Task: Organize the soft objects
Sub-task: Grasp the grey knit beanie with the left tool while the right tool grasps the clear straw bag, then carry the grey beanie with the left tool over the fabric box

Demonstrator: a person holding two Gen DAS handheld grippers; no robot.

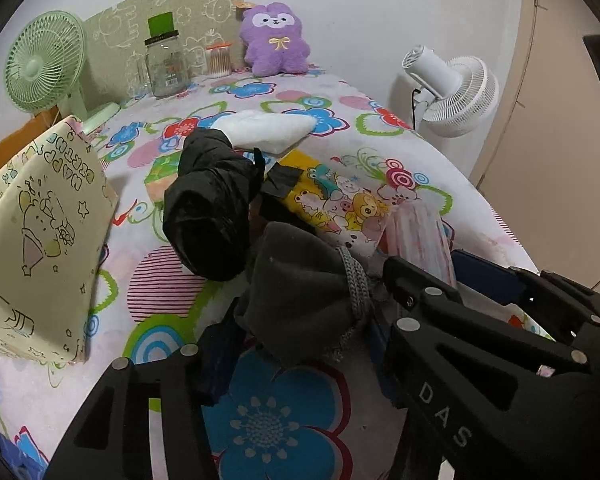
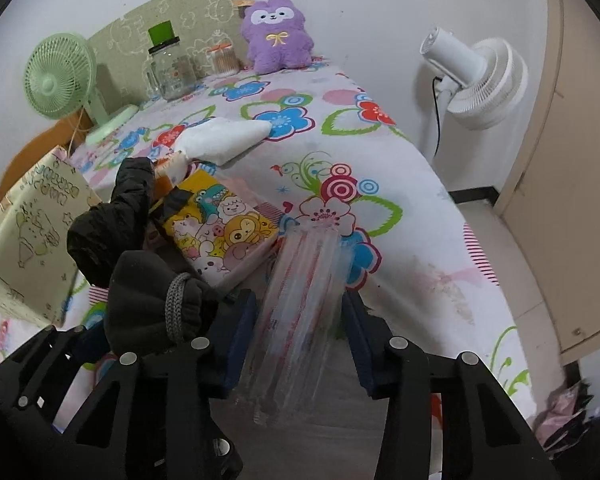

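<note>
While the right wrist view shows the right tool (image 2: 296, 332) straddling a clear pack w/ pink stripes (image 2: 300, 300), pads at its sides, pressing or not I can't tell, the left view shows the left tool (image 1: 300, 320) around a dark grey knit bundle (image 1: 300, 280), its right pad hidden behind the bundle, so grip unclear too. Both things lie on the floral bench cover (image 2: 380, 160), near a black bag (image 1: 212, 208) & cartoon pack (image 2: 220, 228). Pack's near end is blurred.

Left hand-held gripper (image 1: 300, 344): black slotted frame, silver round screws, navy pads, white "DAS" lettering.
</note>
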